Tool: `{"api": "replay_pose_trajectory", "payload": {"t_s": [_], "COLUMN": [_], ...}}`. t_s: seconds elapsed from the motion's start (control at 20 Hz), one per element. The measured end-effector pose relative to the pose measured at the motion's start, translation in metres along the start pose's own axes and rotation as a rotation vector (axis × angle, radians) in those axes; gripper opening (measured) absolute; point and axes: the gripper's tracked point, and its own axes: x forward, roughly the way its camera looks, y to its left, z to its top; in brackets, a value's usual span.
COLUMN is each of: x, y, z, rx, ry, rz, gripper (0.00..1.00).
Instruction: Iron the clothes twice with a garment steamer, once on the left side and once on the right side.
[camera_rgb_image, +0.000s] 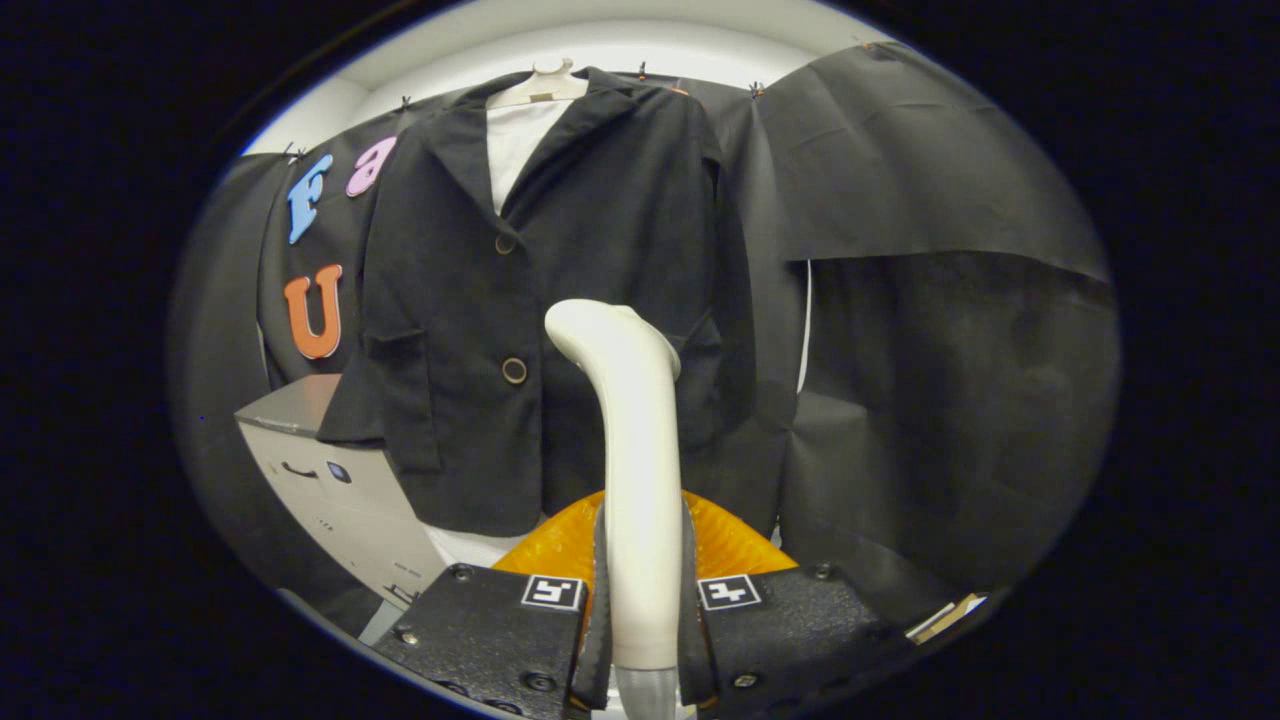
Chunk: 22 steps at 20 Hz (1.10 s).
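Garment steaming, early stage. Nearest the onlooker, the tongs (640, 610) are closed on the steamer handle (640, 470), one finger pressing each side of its lower shaft, so the tool is firmly in hand and stands upright. The handle rises between the fingers and curves over at its head (605, 330), which is turned toward the garment; whether the head touches the cloth cannot be told from this angle. Just behind the fingers sits an orange ribbed part (725, 540), probably the steamer's base or tank. To the left and a little farther off stands a pale cabinet (330, 490).

Beyond these hangs the black jacket (540, 290), buttoned, over a white shirt (515, 140), both on a light hanger (545, 85) against the booth's dark wall. The steamer head lies over the jacket's lower middle, just right of the lower button (514, 371).

Progress, as judged: the steamer is picked up and brought before the garment, but the cloth shows no sign of which side, if either, is steamed. Both the left and the right pass appear to remain.
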Motion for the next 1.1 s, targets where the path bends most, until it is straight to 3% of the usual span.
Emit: {"api": "replay_pose_trajectory", "payload": {"t_s": [0.65,0.9,1.1], "x": [0.018,-0.009,-0.048], "y": [-0.013,-0.014,-0.002], "z": [-0.107,-0.155,-0.163], "rx": [-0.033,-0.056,-0.027], "ry": [0.142,0.236,0.224], "rz": [-0.05,-0.085,-0.103], "gripper": [0.29,0.29,0.29]}}
